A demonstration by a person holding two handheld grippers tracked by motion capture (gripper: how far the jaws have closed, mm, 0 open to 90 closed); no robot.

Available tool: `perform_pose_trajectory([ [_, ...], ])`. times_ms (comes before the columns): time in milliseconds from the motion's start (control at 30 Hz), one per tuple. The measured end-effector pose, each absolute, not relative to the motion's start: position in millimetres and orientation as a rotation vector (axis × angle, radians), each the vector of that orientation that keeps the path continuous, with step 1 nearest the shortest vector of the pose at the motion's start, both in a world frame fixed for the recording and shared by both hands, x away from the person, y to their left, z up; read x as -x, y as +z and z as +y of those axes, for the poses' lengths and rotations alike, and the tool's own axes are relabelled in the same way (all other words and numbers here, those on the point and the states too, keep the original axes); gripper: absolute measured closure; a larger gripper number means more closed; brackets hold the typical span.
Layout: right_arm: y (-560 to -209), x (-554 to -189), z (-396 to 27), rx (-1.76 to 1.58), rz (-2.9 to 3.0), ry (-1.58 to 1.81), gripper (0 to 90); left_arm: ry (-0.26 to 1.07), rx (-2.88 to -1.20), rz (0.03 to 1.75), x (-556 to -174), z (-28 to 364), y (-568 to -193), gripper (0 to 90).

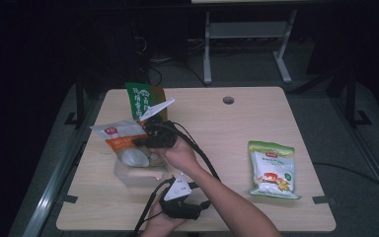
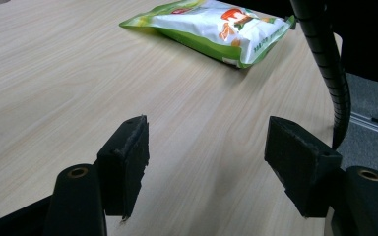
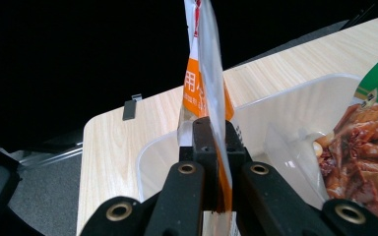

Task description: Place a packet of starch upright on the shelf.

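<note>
The right tool point(image 3: 211, 147) pinches an orange-and-white packet point(image 3: 204, 73) over a clear tub point(image 3: 295, 103) holding a green-topped packet point(image 3: 369, 142). The left tool point(image 2: 206, 157) is spread above the surface point(image 2: 54, 73), a green packet point(image 2: 211, 27) at 12 o'clock.

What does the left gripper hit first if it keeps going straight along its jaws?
Probably the green-and-white bag. The left gripper is open over bare table, with the bag ahead and slightly right; depth is unclear.

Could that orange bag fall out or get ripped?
It might. The right gripper pinches only a thin edge of the orange-and-white bag above the clear tub, so it could slip or tear. The green packet already stands in the tub, so there may be little room left.
</note>
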State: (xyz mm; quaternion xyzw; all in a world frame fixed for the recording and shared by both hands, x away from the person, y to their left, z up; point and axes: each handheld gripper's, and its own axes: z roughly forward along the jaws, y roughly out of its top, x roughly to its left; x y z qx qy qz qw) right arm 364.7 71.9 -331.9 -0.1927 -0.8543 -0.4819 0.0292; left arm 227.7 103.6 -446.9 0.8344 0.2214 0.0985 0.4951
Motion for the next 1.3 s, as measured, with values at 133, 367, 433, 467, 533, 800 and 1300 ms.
perform_pose_trajectory([
  [133,-338,-367,77,0.599,-2.631,-1.459,89.9,0.24,-2.018,0.55,-227,106,-448,32.2],
  [367,-350,-373,84,0.571,-2.697,-1.343,89.4,0.225,-1.992,0.572,-225,109,-447,32.1],
  [433,-353,-373,85,0.567,-2.72,-1.319,88.4,0.228,-1.997,0.566,-226,109,-446,32.0],
  [467,-353,-374,85,0.568,-2.711,-1.32,87.3,0.231,-2.007,0.559,-226,110,-446,32.0],
  [533,-350,-375,83,0.57,-2.711,-1.319,85.1,0.231,-2.004,0.56,-226,109,-447,31.8],
  [800,-329,-379,93,0.475,-2.849,-1.18,73.3,0.214,-2.008,0.563,-223,106,-447,31.6],
  [1300,-323,-369,87,0.625,-2.685,-1.313,89.8,0.248,-2.029,0.503,-217,99,-448,30.2],
])
